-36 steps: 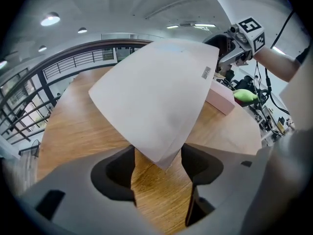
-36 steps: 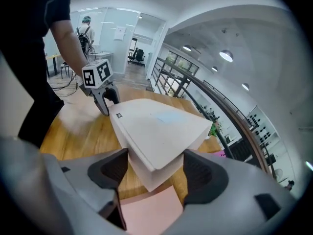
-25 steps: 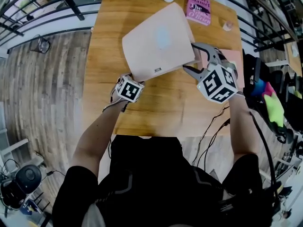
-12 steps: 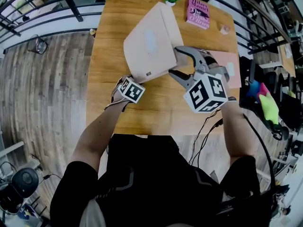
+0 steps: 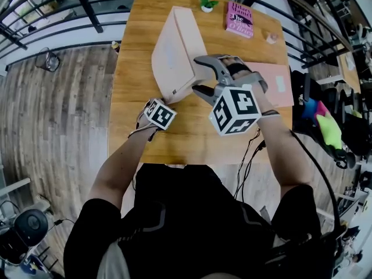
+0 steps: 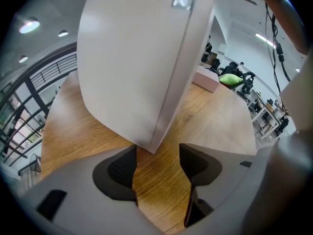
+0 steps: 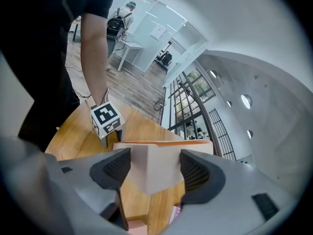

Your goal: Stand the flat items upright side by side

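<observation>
Tabletop [image 5: 131,135]: wood planks, warm grain, matte, rectangular.

Box [image 5: 174,48]: the biggest item. It is pale pink, wide and flat, with squared edges and a small printed label on the narrow side. The skin is smooth, card or plastic, can't tell which. It sits mid-tabletop toward the far edge, tipped up steeply on its low side and not yet vertical.

Handling guess: stiff, so it won't flex. It is probably light for its size, but the broad face will want to swing or flop over. The smooth skin is likely slippery on rubber pads and on wood, so the bottom edge may skate out. Best hold looks like a grip across the thin side near a lower corner, with the other claw steadying the opposite edge.

Right claw [image 7: 155,161]: clamped across the box's thickness at its near right corner – the box fills the gap between the ribbed pads.

Left claw [image 6: 157,153]: wide, nothing pinched. The box's bottom corner pokes down right at the jaw tips, with bare wood between the pads.

Pink pad [image 5: 280,85]: lies flat at the right edge. It is thin and probably floppy, with little to pinch except an edge.

Book [image 5: 240,19]: magenta paperback lying flat at the far edge toward the far right corner – stiff enough to grip by the spine.

Plant [image 5: 207,3]: tiny pot with green leaves at the far edge.
</observation>
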Motion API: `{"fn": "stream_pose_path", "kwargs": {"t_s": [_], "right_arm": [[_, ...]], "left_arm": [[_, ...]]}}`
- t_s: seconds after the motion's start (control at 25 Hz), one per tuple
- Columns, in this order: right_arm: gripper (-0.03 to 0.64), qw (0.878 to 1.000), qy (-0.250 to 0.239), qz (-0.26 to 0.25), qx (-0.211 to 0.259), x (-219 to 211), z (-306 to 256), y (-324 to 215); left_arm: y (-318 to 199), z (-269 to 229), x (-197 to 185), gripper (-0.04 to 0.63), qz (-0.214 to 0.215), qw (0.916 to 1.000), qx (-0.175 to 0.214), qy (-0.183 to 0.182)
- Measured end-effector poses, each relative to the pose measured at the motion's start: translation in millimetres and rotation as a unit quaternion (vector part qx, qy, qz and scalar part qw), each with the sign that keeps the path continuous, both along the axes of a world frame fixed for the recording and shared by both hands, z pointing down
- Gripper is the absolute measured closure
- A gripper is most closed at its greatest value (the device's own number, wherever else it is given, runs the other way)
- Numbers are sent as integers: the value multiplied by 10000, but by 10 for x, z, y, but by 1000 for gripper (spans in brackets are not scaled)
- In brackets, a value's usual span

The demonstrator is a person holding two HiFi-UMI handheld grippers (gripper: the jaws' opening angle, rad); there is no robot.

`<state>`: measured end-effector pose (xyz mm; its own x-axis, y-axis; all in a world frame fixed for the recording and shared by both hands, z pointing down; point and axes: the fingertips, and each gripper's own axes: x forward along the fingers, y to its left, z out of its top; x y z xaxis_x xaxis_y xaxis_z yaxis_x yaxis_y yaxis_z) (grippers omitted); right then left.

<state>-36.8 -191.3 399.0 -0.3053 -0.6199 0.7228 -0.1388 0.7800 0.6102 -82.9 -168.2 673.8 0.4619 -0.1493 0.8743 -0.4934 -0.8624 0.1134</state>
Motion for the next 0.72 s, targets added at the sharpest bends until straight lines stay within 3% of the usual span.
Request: {"fn": "stream_pose_path", "kwargs": {"t_s": [0.16,0.28,0.56,0.72], "right_arm": [[290,10000,-14,-72,53,-82,3,13],[288,9998,-94,-192,50,-167,-4,-3],[284,9978,-504,-401,166,-386,-2,3],[282,9960,-731,-465,199,-478,-10,3]], "left_arm": [[-31,-361,-136,307,-396,9973,534,324],[-143,-798,-312,307,-847,9882,1049,724],[-168,-1721,-760,307,-1925,9518,1571,1798],[-112,-2121,-992,307,-2304,9327,1837,2077]]}}
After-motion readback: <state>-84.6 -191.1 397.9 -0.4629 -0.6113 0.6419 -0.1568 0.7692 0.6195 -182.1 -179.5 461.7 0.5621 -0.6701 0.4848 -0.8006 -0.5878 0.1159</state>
